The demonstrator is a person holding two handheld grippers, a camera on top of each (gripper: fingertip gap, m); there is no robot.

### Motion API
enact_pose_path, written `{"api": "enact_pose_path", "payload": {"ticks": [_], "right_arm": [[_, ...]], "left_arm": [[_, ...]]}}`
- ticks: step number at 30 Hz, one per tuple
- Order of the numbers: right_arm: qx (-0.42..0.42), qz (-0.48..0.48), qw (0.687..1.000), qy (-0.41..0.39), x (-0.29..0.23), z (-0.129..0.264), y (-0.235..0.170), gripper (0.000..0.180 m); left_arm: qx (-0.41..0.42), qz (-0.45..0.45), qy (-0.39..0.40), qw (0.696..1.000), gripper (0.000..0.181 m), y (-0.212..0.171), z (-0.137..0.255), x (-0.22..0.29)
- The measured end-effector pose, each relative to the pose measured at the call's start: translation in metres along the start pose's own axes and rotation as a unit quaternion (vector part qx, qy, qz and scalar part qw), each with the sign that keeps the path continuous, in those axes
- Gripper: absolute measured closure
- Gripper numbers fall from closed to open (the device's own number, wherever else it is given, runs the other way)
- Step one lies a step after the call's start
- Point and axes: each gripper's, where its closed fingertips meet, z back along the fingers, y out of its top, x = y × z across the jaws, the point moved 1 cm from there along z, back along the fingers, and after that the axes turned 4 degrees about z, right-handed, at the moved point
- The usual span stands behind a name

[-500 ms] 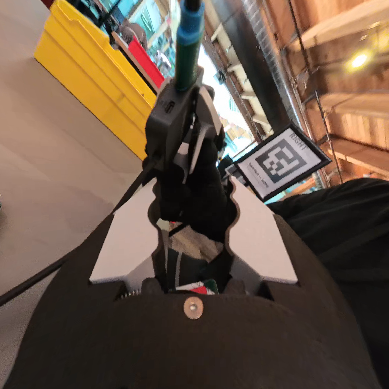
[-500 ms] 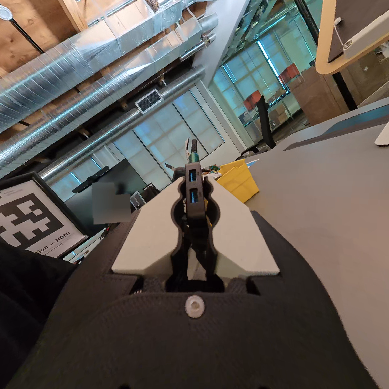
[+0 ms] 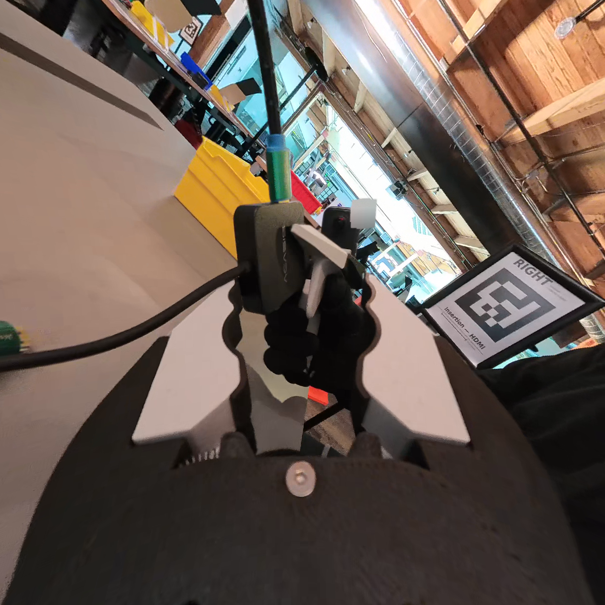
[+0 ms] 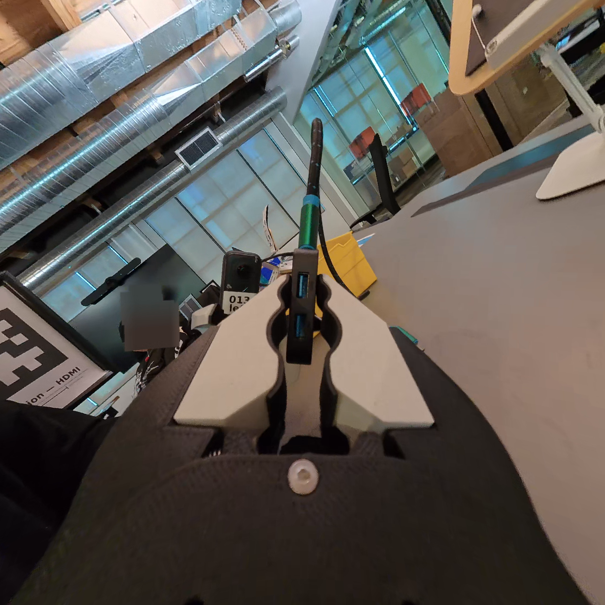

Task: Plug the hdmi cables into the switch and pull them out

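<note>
Bare table (image 4: 491, 294) beside gripper-held switch (image 4: 301, 314)

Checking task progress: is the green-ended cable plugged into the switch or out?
In: the green plug sits seated in the switch, no gap visible.

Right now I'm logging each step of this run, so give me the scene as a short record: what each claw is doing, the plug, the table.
right claw: shut on the switch, held edge-on
left claw: open, holding nothing
green plug: seated in the switch's far end, its black cord rising away
switch tail cord: runs off to the left
yellow bin: on the grey table, behind the switch
</note>
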Motion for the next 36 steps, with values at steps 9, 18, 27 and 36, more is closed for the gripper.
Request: {"api": "enact_pose_path", "payload": {"ticks": [9,18,27,36], "right_arm": [[-0.081,-0.048,0.995,0.015,0.002,-0.009,-0.040,0.169],[-0.159,-0.083,0.979,0.097,-0.027,-0.022,-0.076,0.168],[-0.155,-0.130,0.974,0.104,-0.021,-0.018,-0.077,0.168],[-0.158,-0.123,0.974,0.108,-0.023,-0.018,-0.078,0.168]], "left_arm": [[0.022,-0.064,0.056,0.996,0.100,0.017,0.012,-0.010],[-0.015,-0.101,0.092,0.991,0.112,0.014,0.019,-0.025],[-0.062,-0.248,0.258,0.932,0.107,0.021,0.028,-0.043],[-0.073,-0.277,0.263,0.921,0.105,0.021,0.029,-0.039]]}}
